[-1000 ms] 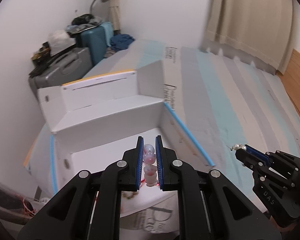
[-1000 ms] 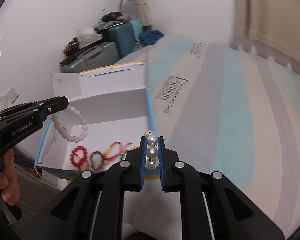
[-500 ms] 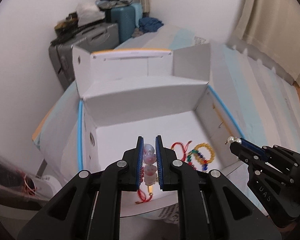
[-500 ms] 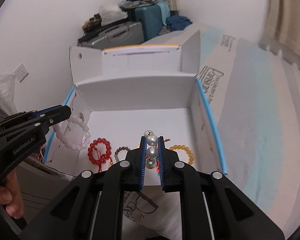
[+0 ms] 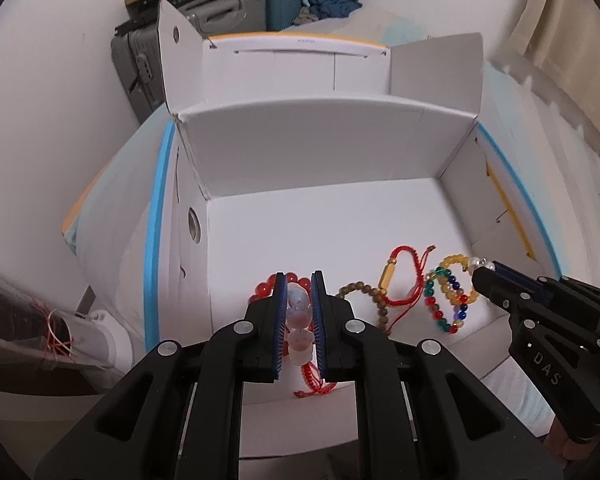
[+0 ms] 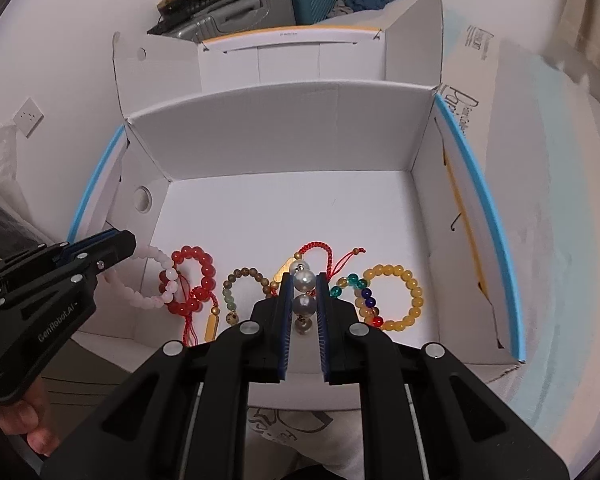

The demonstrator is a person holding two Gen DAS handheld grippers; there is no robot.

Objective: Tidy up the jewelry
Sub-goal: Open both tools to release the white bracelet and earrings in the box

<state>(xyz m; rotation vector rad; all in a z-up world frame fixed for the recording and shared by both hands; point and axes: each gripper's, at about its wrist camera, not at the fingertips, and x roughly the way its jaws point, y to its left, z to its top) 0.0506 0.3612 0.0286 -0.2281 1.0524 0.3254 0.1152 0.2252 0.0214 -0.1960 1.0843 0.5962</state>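
Reading "DAS" on the right claw [image 5: 485, 267] beside it, the left claw [image 5: 299, 300] clamps a pale pink bracelet [image 5: 299, 322] over the white box [image 5: 332, 152], while from the right wrist "GenRobot.AI" marks the left claw, and the right claw [image 6: 304, 296] pinches a pearl strand [image 6: 304, 292] above bracelets [image 6: 392, 300] inside the box.

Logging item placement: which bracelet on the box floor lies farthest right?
The yellow bead bracelet, a plain one-colour ring nearest the box's right wall; the multicoloured one overlaps its left edge.

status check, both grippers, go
Left gripper shut on pale pink bracelet. Right gripper shut on pearl strand. Both over white box; nothing blocking.
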